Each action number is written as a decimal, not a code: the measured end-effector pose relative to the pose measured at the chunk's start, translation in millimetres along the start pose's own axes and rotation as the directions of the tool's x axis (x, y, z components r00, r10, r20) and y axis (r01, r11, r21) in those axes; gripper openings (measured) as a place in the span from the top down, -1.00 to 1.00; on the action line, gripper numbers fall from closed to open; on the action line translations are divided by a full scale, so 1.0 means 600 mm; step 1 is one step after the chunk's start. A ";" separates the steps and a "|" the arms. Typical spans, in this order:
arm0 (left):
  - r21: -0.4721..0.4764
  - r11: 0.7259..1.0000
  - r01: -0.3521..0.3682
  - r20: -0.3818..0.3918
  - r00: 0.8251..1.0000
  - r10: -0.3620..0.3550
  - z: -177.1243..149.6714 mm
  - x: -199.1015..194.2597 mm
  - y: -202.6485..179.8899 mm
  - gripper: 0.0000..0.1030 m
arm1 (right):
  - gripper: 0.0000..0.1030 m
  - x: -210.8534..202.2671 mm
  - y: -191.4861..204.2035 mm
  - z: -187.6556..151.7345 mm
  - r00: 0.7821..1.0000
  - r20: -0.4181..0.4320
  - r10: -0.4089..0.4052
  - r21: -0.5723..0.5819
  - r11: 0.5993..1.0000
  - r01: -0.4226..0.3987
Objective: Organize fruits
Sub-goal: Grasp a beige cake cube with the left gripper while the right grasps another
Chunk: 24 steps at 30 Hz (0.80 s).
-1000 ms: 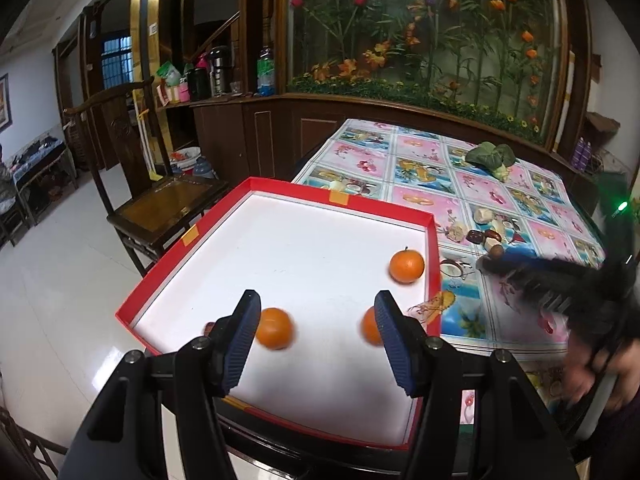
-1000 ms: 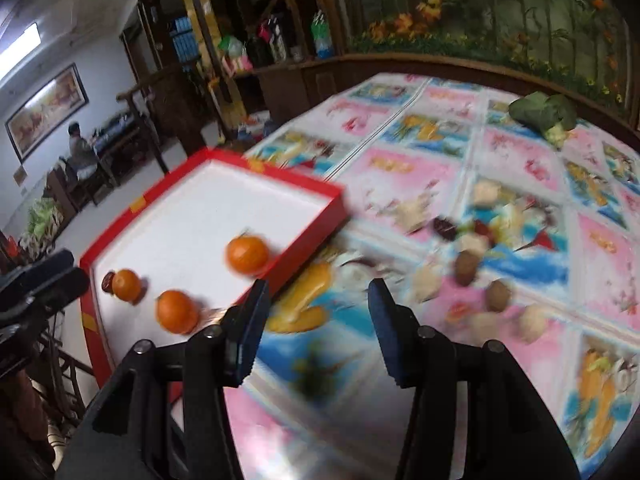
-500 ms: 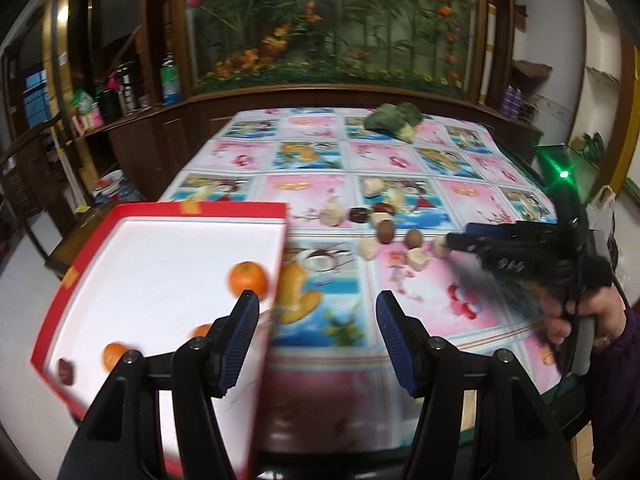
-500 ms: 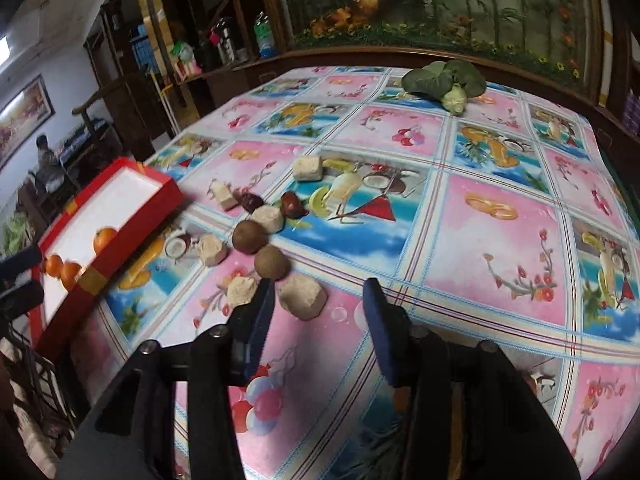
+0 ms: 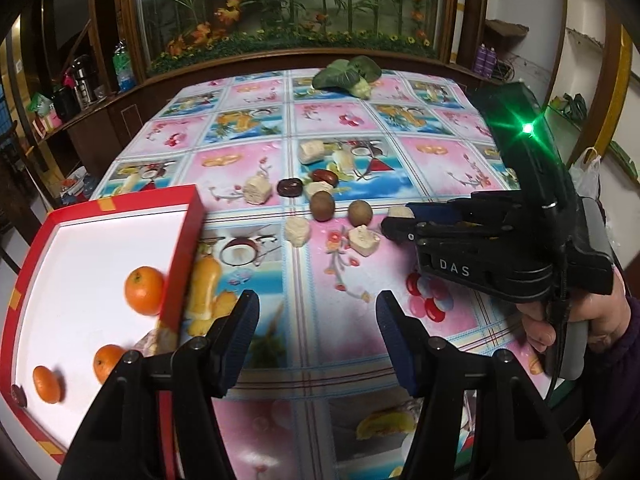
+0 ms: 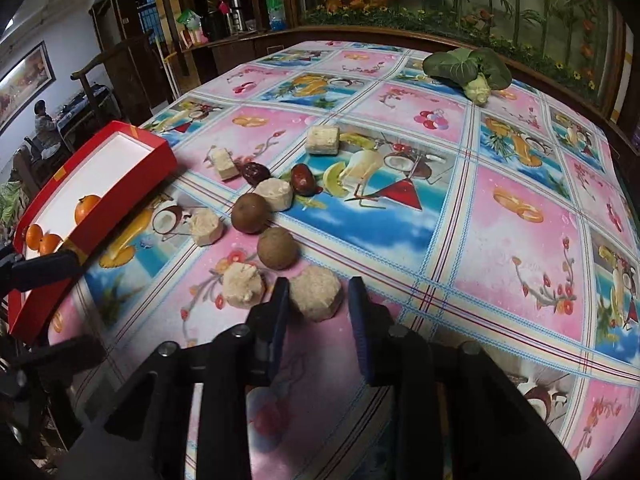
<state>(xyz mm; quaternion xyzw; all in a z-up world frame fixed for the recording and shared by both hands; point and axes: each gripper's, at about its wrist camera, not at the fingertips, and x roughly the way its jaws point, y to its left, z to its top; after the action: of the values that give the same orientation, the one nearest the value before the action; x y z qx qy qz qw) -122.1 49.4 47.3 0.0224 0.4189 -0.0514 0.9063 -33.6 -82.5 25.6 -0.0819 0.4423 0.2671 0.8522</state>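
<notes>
A red box [image 5: 184, 248] with a white floor sits at the table's left edge and holds three oranges [image 5: 144, 290] and a dark date. Pale chunks, two brown round fruits [image 6: 250, 214] and red dates [image 6: 302, 178] lie scattered on the flowered tablecloth. My left gripper [image 5: 318, 320] hangs open over bare cloth just right of the box, with nothing between its fingers. My right gripper [image 6: 318, 300] straddles a pale chunk [image 6: 316, 298]. Its jaws are closing, and slim gaps still show beside the chunk. From the left wrist, the right gripper [image 5: 394, 224] reaches in from the right.
A leafy green vegetable [image 6: 468, 68] lies at the table's far side. A wooden ledge with a flower display runs behind it. Bottles [image 6: 276, 8] stand on a shelf at the back left. A hand [image 5: 592, 320] holds the right gripper near the table's right edge.
The left gripper swung right, from over the box to the cloth beside it. The right gripper moved to the scattered food, and its jaws narrowed around a pale chunk.
</notes>
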 end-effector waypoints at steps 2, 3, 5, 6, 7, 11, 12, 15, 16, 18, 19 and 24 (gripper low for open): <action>0.004 1.000 0.007 -0.015 1.000 -0.007 0.005 0.010 -0.007 -0.18 | 0.43 -0.002 -0.007 0.000 1.000 -0.001 0.011 0.024 1.000 -0.011; 0.007 1.000 0.006 -0.023 1.000 -0.006 0.009 0.016 -0.011 -0.18 | 0.43 -0.006 -0.012 0.001 1.000 0.005 0.005 0.039 0.999 -0.005; 0.014 1.000 0.015 -0.035 0.999 -0.015 0.015 0.027 -0.022 -0.18 | 0.43 -0.022 -0.028 0.004 0.999 0.040 0.017 0.085 0.996 -0.021; 0.018 1.000 0.023 -0.042 0.999 -0.022 0.019 0.033 -0.028 -0.17 | 0.44 -0.033 -0.038 0.006 0.998 0.064 0.026 0.111 0.993 -0.033; 0.020 0.999 0.027 -0.047 0.999 -0.026 0.022 0.038 -0.034 -0.16 | 0.44 -0.047 -0.051 0.007 0.995 0.100 0.026 0.144 0.989 -0.040; 0.025 0.999 0.041 -0.076 0.996 -0.039 0.037 0.066 -0.051 0.23 | 0.44 -0.076 -0.084 0.004 0.987 0.160 0.023 0.245 0.968 -0.062; 0.024 0.999 0.044 -0.085 0.996 -0.042 0.041 0.074 -0.054 0.25 | 0.44 -0.080 -0.089 0.003 0.985 0.169 0.023 0.258 0.964 -0.067; 0.014 0.999 0.052 -0.092 0.994 -0.051 0.049 0.090 -0.059 0.40 | 0.44 -0.093 -0.100 0.001 0.981 0.195 0.021 0.292 0.953 -0.079; 0.013 0.999 0.052 -0.093 0.994 -0.050 0.050 0.093 -0.060 0.42 | 0.44 -0.095 -0.102 0.000 0.979 0.202 0.025 0.300 0.950 -0.086; 0.010 0.999 0.050 -0.097 0.994 -0.049 0.053 0.101 -0.062 0.47 | 0.44 -0.099 -0.106 -0.001 0.977 0.212 0.030 0.314 0.945 -0.097; 0.008 0.999 0.046 -0.098 0.994 -0.045 0.054 0.105 -0.063 0.50 | 0.44 -0.100 -0.108 -0.001 0.976 0.215 0.036 0.317 0.943 -0.104; -0.001 0.999 0.041 -0.103 0.994 -0.041 0.057 0.117 -0.065 0.56 | 0.43 -0.104 -0.104 -0.002 0.975 0.215 0.056 0.317 0.940 -0.124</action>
<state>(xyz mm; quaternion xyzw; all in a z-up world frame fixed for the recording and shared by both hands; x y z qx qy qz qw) -55.3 2.3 15.9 0.0168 0.4657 -0.0691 0.8821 -30.8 -159.8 68.6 0.1090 0.3945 0.2355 0.8815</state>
